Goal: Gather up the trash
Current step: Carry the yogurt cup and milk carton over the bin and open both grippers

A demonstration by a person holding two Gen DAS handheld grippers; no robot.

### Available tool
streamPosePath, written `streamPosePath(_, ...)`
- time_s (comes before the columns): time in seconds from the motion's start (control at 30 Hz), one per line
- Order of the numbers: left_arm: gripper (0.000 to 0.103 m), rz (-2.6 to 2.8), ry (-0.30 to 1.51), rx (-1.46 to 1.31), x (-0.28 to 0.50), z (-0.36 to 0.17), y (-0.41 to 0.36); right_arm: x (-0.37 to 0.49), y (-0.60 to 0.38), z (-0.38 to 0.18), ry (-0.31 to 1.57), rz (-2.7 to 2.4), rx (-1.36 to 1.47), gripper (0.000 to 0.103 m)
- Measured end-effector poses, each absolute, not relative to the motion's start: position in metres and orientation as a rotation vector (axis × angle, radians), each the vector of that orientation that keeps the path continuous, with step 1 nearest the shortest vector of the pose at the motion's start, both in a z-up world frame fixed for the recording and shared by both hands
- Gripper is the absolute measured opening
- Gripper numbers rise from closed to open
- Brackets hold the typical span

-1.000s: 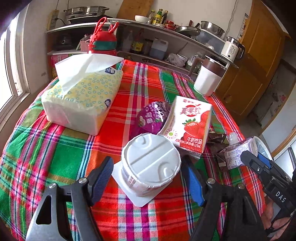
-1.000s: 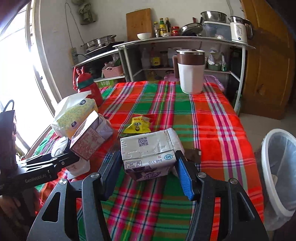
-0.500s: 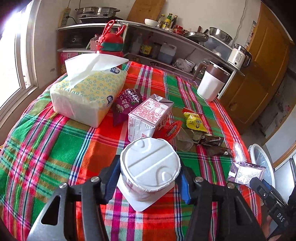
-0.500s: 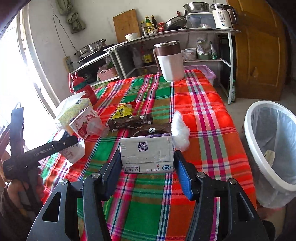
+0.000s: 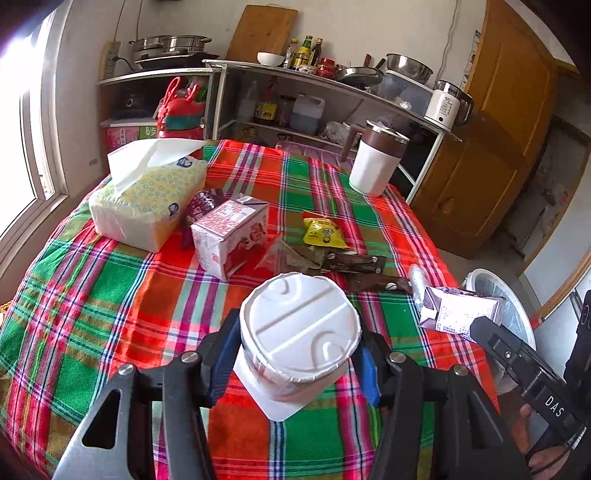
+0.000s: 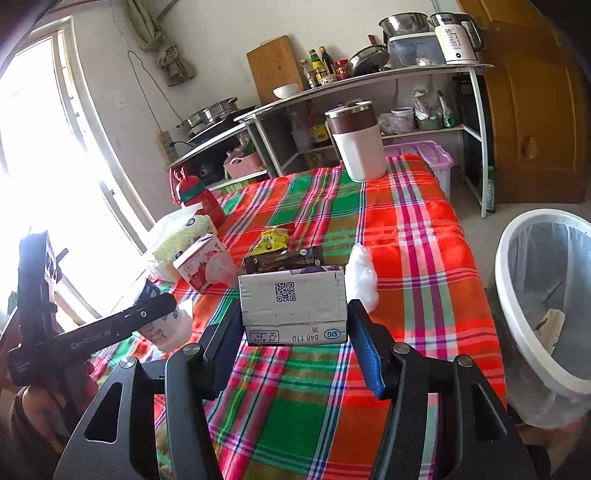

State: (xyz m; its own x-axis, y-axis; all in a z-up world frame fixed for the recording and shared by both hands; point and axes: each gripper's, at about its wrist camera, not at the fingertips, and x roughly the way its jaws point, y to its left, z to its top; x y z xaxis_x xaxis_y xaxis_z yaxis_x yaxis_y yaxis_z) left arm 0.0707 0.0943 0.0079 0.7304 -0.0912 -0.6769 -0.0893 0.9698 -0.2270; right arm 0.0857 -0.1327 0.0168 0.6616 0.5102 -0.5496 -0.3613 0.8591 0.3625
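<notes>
L claw (image 5: 295,354) clamped on yogurt cup (image 5: 299,328), R claw (image 6: 293,325) gripping milk carton (image 6: 291,302); bin (image 6: 517,332) off to side, cup's loose foil lid cld snag, carton cld slip w/ fast swing

A soft woven plaid tablecloth (image 5: 110,295) covers the table. The white plastic cup (image 5: 299,332) has a smooth matt moulded lid. The milk carton (image 6: 293,306) is printed paperboard, slightly glossy. Gripper pads (image 6: 369,350) look like matt blue rubber. A clear plastic liner lines the white plastic bin (image 6: 517,332). A wooden cutting board (image 5: 262,31) leans above.
</notes>
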Motion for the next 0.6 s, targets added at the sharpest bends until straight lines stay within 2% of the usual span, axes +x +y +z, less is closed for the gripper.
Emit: streamPosePath(0.6,0.058,-0.237,0.709,-0.137,0.090,0.039,-0.004,0.070,-0.210,0.046,0.586,0.314,0.249,0.057)
